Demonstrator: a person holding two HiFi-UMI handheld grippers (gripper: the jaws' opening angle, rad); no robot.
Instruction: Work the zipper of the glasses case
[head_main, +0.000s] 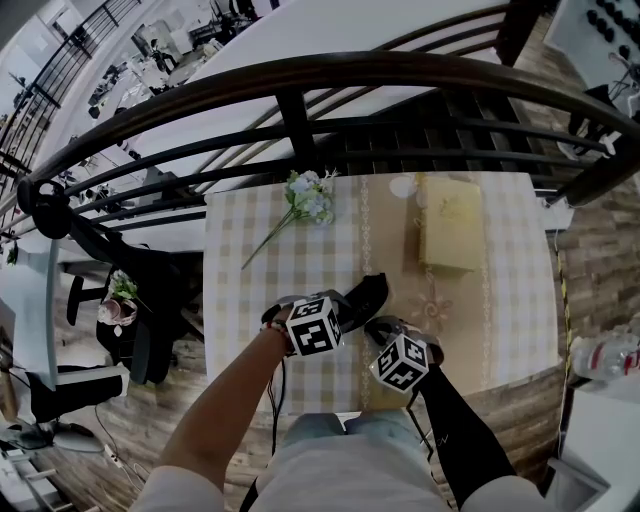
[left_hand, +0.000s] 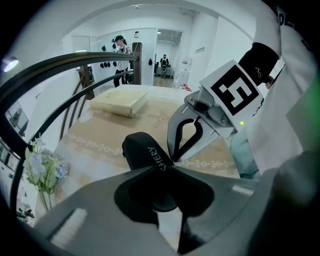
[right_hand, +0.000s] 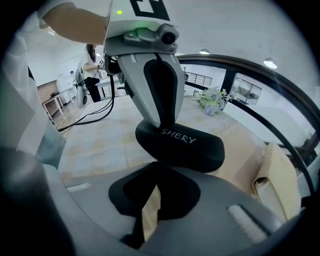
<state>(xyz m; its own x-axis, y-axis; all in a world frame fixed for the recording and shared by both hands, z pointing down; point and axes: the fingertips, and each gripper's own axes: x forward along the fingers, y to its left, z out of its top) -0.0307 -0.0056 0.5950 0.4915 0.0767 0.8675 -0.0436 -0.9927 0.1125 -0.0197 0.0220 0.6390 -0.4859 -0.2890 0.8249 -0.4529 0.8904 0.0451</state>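
From the head view I have the case (head_main: 368, 293) lying on the table (head_main: 240, 300), a little toward 6 o'clock from the table's middle, with its far end pointing to about 1 o'clock. It is black, with a white print (right_hand: 177, 136) on its top.

The left gripper (left_hand: 169, 167) comes in from 7 o'clock. Its jaws are clenched on the case near one end. In the right gripper view I see its two fingers run down and meet on the case's top.

The right gripper (right_hand: 152, 164) comes in from 5 o'clock, just beside the left one. Its jaws are closed tight, tips together and touching the case's near edge. What, if anything, they pinch there is too small for me to tell. The left gripper view shows those same tips meeting at the case's side.

The flowers (head_main: 310, 197) lie at 11 o'clock from the case, well apart from it. The book (head_main: 447, 232) lies at 1 o'clock, near the table's far edge. The rail (head_main: 300, 75) curves across beyond the table at 12 o'clock.
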